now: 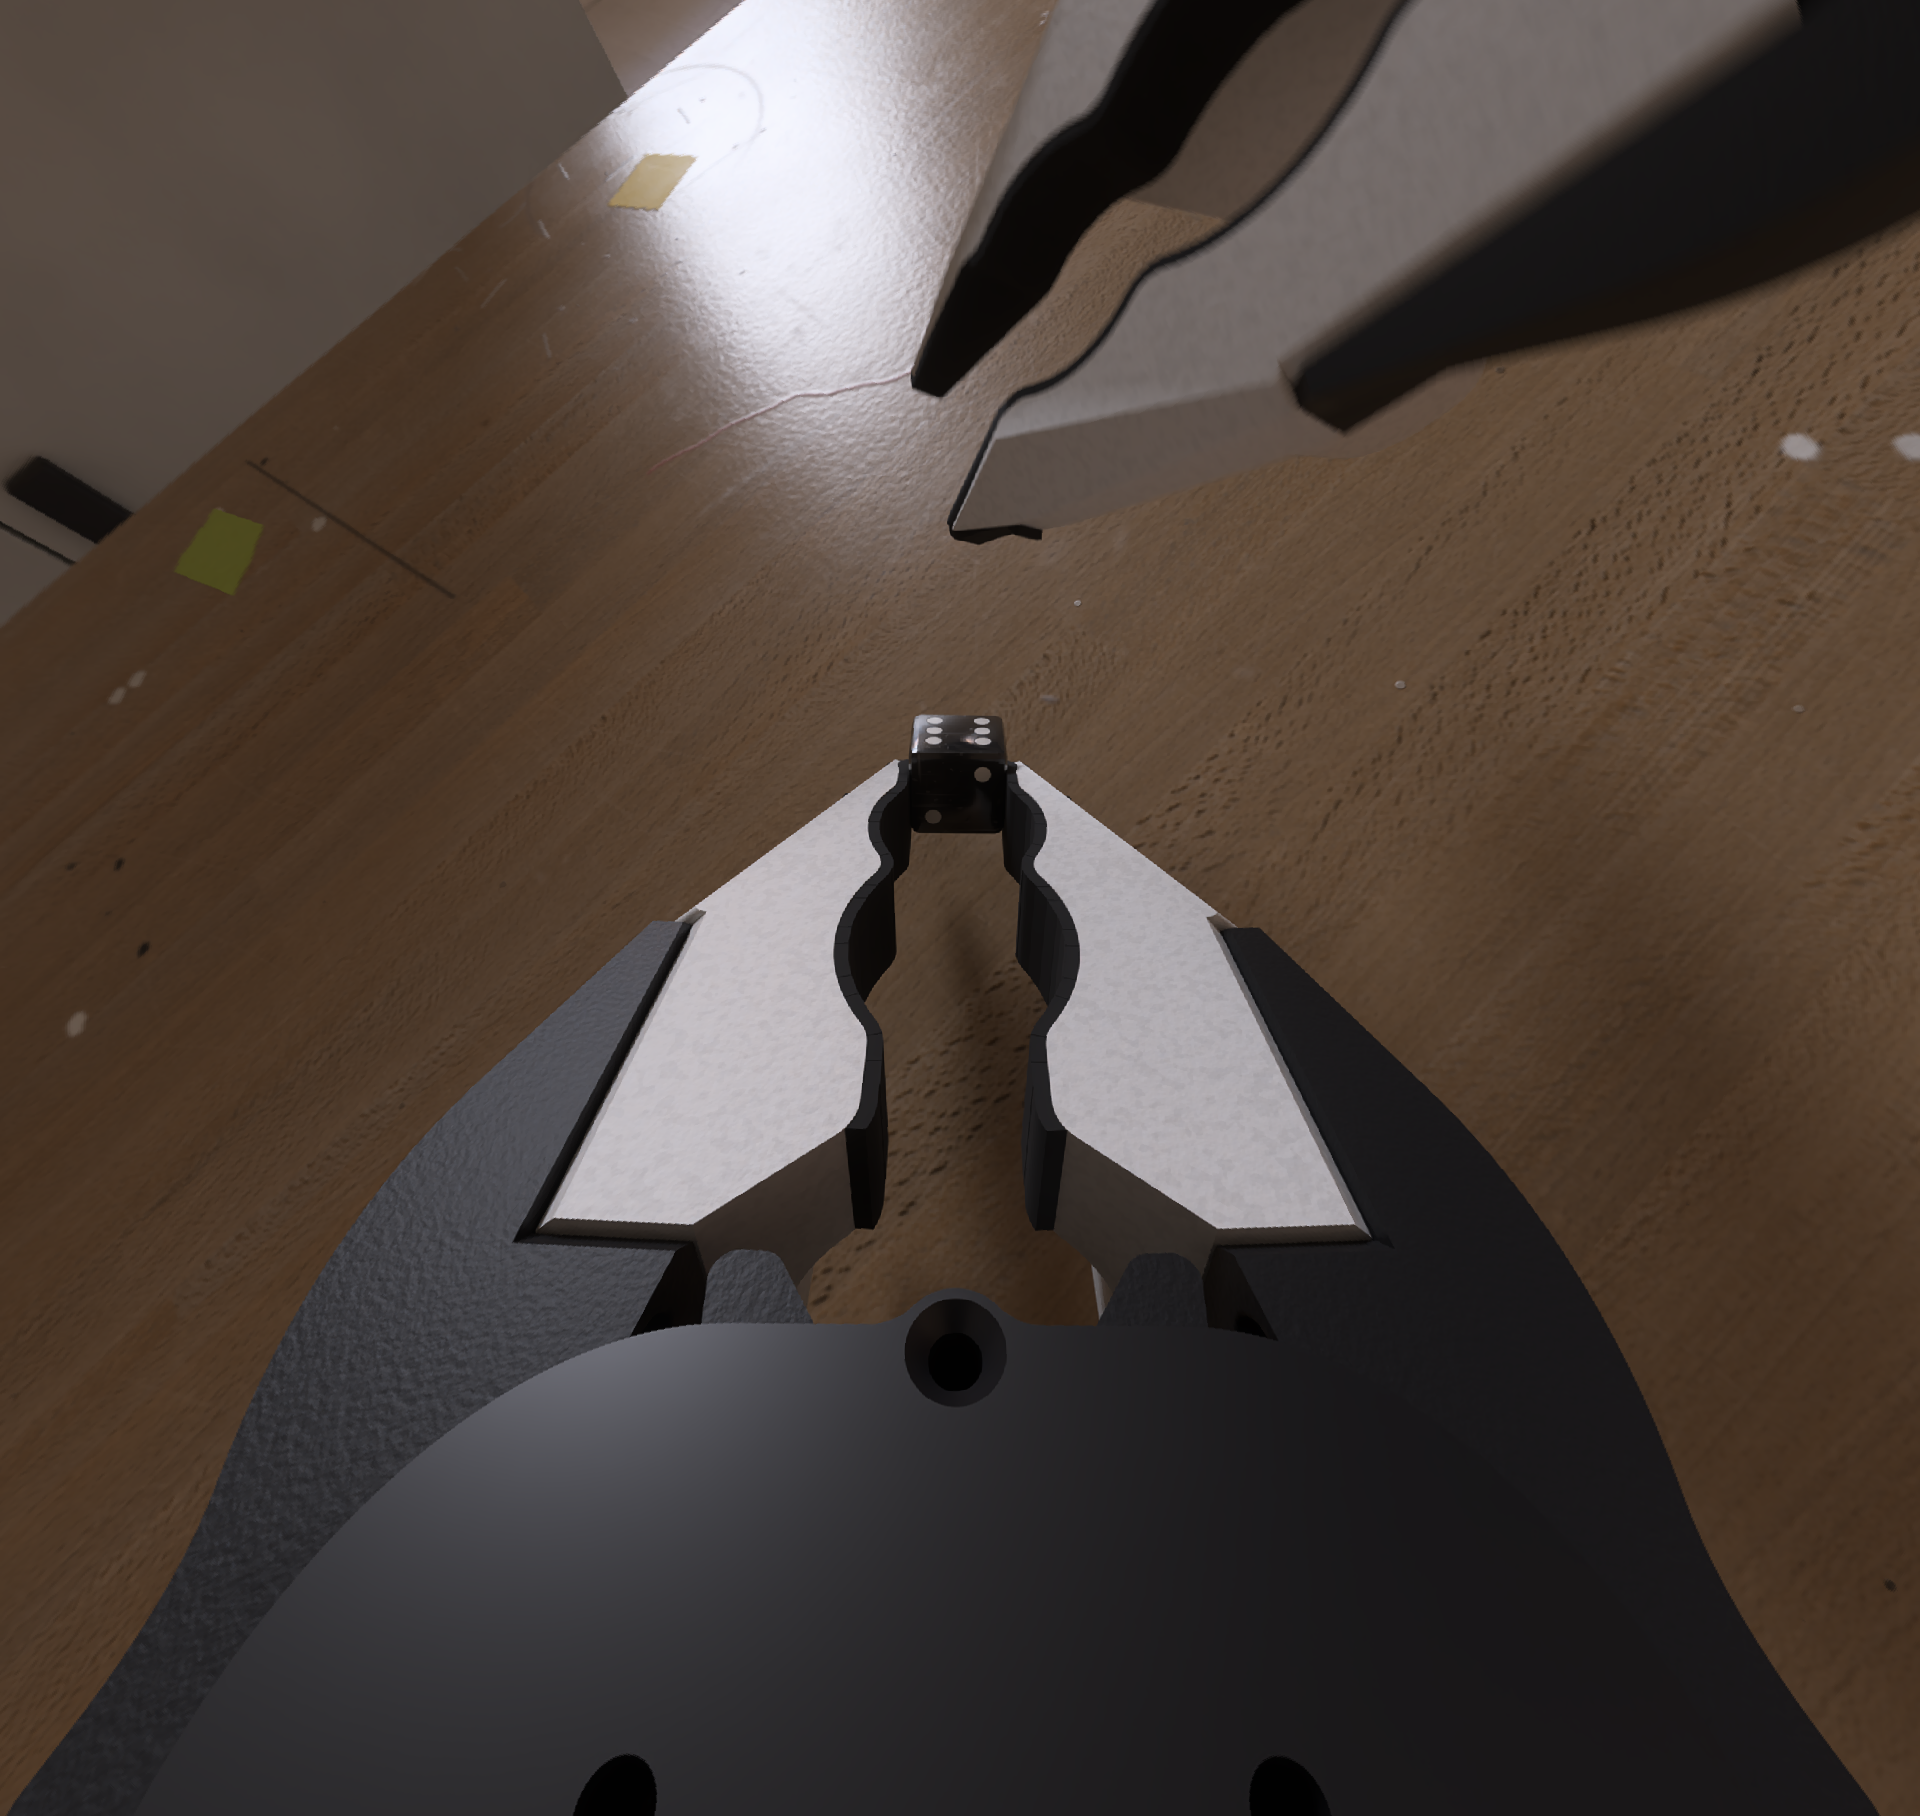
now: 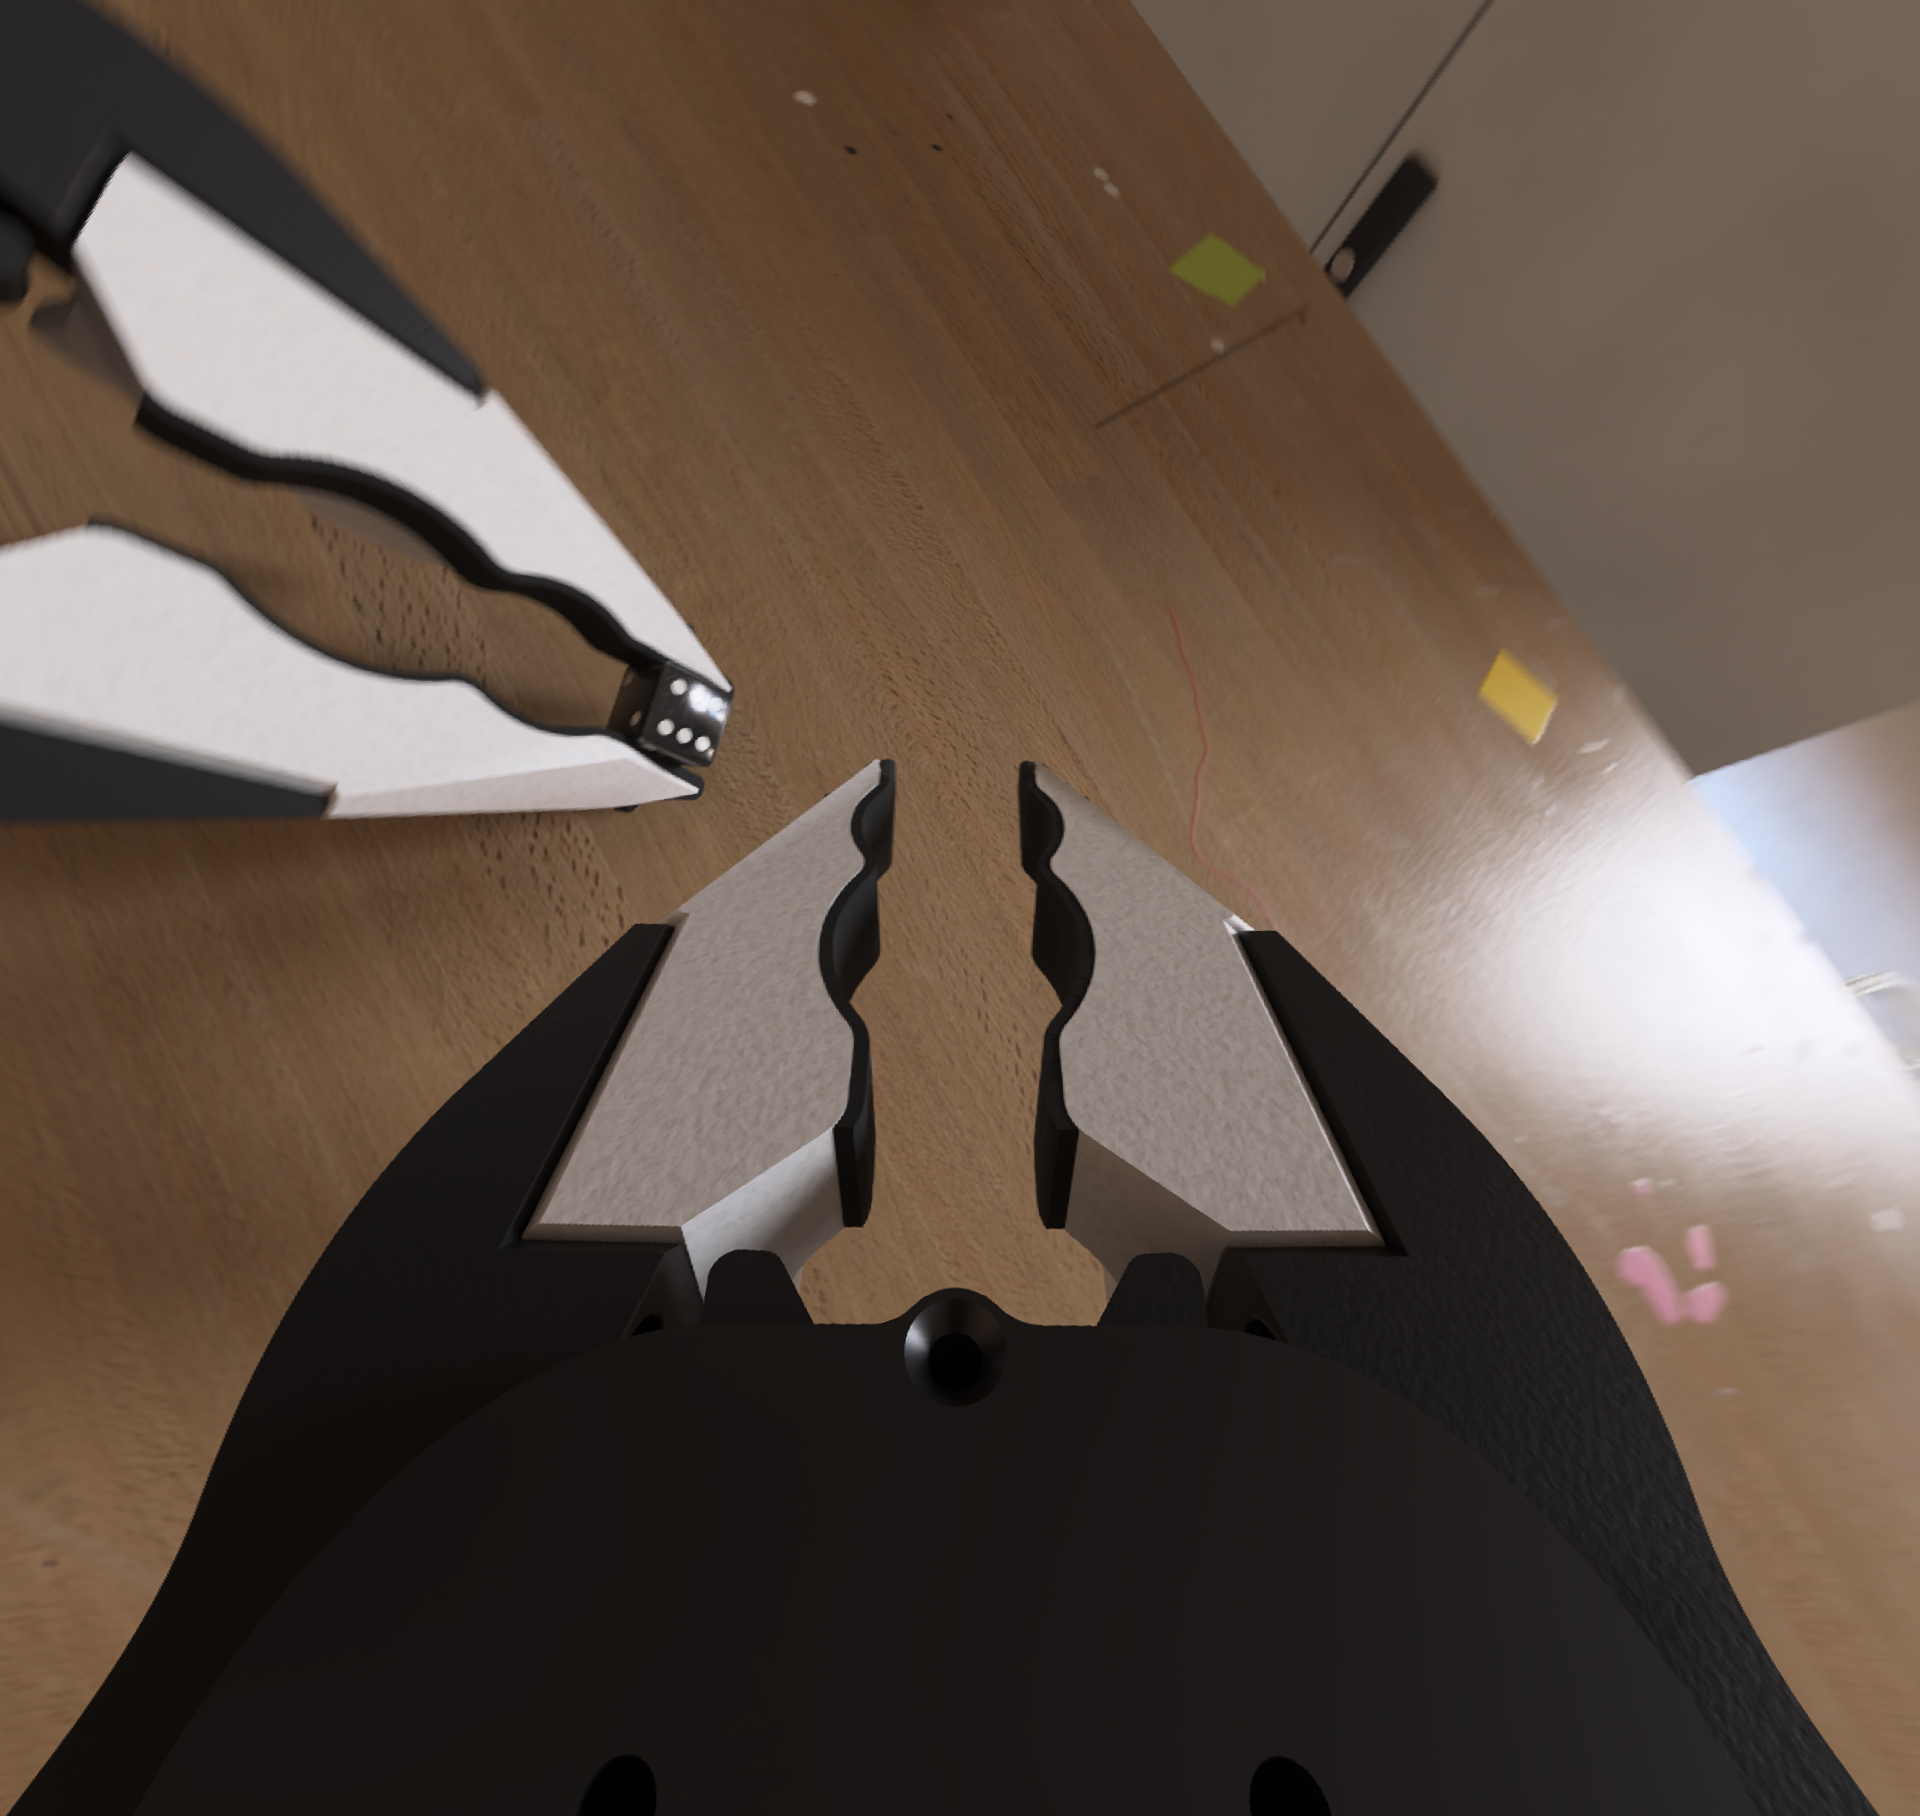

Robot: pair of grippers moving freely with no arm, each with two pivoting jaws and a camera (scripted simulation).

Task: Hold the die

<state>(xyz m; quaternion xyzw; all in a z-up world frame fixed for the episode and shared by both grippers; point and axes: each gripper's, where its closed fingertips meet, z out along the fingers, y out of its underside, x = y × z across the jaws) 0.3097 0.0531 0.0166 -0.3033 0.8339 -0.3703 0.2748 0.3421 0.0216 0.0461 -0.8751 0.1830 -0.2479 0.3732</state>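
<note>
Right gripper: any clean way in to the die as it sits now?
Probably not. The die is already pinched at the tips of the left gripper, whose fingers cover its two gripped sides. The right gripper is open and close by, but only the die's exposed faces look reachable.

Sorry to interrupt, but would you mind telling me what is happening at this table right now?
The left tool has closed its fingertips on a small black die with white pips, pinching it at the very tips just above the wooden table. The right tool is beside it, open and empty, its tips close to the die but not touching it. A few coloured paper scraps lie farther off on the table.
</note>
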